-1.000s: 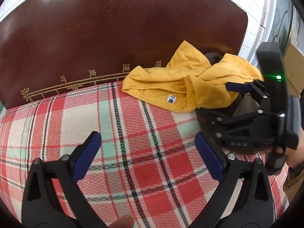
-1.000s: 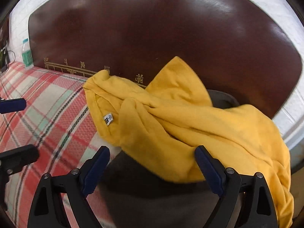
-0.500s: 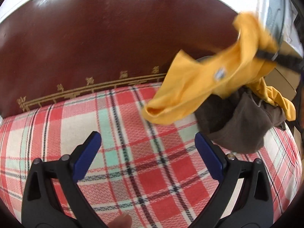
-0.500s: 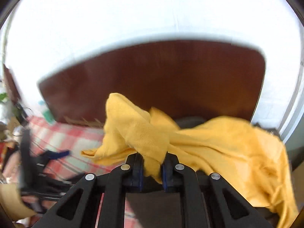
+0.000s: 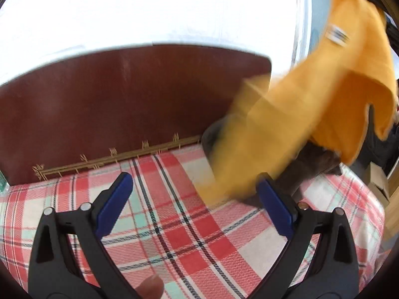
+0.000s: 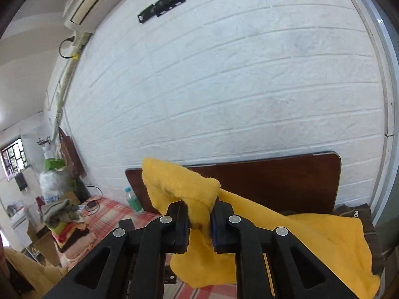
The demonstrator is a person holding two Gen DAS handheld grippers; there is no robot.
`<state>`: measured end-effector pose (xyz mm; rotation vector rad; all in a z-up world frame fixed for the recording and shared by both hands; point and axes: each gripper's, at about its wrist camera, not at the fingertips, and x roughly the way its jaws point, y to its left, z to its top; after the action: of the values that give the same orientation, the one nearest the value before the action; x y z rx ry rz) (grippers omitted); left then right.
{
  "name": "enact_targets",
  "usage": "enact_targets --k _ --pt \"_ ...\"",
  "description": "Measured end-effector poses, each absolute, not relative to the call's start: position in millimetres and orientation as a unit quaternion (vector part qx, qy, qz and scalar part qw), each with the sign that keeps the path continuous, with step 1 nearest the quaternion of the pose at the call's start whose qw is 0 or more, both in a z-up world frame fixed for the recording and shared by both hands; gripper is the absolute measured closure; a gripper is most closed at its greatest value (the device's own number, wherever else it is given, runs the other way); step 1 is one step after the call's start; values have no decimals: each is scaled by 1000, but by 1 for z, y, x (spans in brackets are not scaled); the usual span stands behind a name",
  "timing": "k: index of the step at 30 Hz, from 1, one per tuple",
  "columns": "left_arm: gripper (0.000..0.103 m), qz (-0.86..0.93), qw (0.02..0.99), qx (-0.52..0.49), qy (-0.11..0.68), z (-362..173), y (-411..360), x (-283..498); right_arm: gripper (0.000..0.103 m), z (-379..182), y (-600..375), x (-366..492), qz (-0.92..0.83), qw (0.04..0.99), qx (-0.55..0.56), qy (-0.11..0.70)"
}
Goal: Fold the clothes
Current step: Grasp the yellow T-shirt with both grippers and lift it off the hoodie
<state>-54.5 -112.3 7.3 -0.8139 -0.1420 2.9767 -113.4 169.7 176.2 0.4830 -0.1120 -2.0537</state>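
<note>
My right gripper (image 6: pixel 199 220) is shut on a bunched fold of the yellow garment (image 6: pixel 294 239), which hangs from it high above the bed. In the left wrist view the same yellow garment (image 5: pixel 311 114) swings, blurred, from the upper right down toward the plaid bedspread (image 5: pixel 174 224); a white label shows near its top. My left gripper (image 5: pixel 197 206) is open with nothing between its blue pads, low over the bedspread, left of the hanging cloth. A dark brown garment (image 5: pixel 314 164) lies on the bed under the yellow one.
A dark red headboard (image 5: pixel 124 104) stands against a white brick wall (image 6: pixel 224 87). A stack of folded clothes (image 6: pixel 67 229) and a plastic bottle (image 6: pixel 133 200) sit at the far left of the bed. A cardboard box (image 5: pixel 379 179) is beyond the bed's right edge.
My right gripper closed on the yellow garment and lifted it well off the bed, uncovering the brown garment. My left gripper rose and tilted up, staying open.
</note>
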Motion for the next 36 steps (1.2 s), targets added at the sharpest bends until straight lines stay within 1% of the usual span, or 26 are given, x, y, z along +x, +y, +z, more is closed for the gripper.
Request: enact_targets --k 3,8,10,11,12,13,15,16,19,22,24,27,31,33,36 --pt "4 964 66 -251 -57 19 -113 -37 91 203 169 -85 -840 509 179 -47" --pt "4 952 152 -258 -64 15 -101 5 91 224 165 -48 -826 533 177 -57" --pt "8 949 169 -257 -74 12 -102 17 91 227 163 -35 -819 542 176 -61" --pt "20 945 180 -262 -80 11 -103 22 91 226 163 -27 -816 547 177 -67" --pt "39 939 195 -271 -86 11 -103 26 91 227 163 -21 -810 553 181 -71" --pt "48 932 209 -279 -93 10 -104 31 91 228 162 -13 -809 555 181 -72" --pt "87 919 238 -296 -105 9 -105 40 91 229 158 3 -807 557 181 -70" --pt "91 916 245 -299 -102 10 -106 47 91 229 156 11 -806 559 181 -69" --pt "94 923 246 -282 -94 22 -113 69 91 237 153 37 -803 567 172 -67" --pt "95 929 246 -253 -112 48 -137 100 91 251 155 69 -796 582 151 -67" --pt "95 942 229 -220 -107 71 -153 129 91 265 158 94 -792 594 126 -62" --pt "96 966 178 -165 -90 118 -184 179 91 285 164 131 -785 610 93 -58" --pt "96 990 95 -81 -67 183 -227 257 91 299 174 168 -770 633 61 -62" --pt "96 995 55 -64 -56 209 -242 293 90 299 177 180 -759 646 54 -66" --pt "95 997 -4 -70 -24 224 -246 313 90 290 173 179 -739 665 63 -83"
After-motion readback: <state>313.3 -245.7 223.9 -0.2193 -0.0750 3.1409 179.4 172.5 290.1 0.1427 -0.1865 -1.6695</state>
